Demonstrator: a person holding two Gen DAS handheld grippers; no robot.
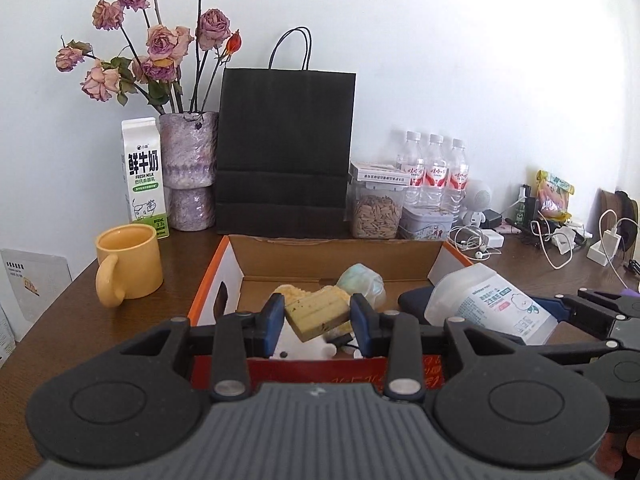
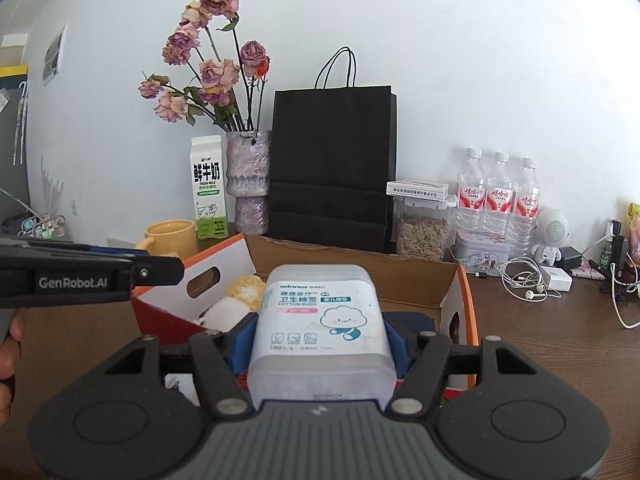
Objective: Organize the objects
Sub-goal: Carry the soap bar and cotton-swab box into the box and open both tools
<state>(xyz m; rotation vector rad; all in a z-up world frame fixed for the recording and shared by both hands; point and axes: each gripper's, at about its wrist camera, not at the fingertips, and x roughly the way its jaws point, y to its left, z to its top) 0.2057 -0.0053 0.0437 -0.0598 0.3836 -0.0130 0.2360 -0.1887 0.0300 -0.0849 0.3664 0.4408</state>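
An open cardboard box (image 1: 320,256) with orange and red sides stands on the brown table in front of both grippers; it also shows in the right wrist view (image 2: 416,276). My left gripper (image 1: 318,318) is shut on a yellow-green rectangular block (image 1: 318,312) held over the box. A pale green wrapped item (image 1: 362,284) and a yellow fluffy thing (image 2: 244,292) lie inside the box. My right gripper (image 2: 320,338) is shut on a white cotton-bud box (image 2: 320,320) above the box's near right part; this box also shows in the left wrist view (image 1: 488,304).
A yellow mug (image 1: 130,264), a milk carton (image 1: 145,176), a vase of dried roses (image 1: 188,168) and a black paper bag (image 1: 286,148) stand behind the box. A seed jar (image 1: 378,208), three water bottles (image 1: 436,172), cables and chargers (image 1: 560,240) lie at the right.
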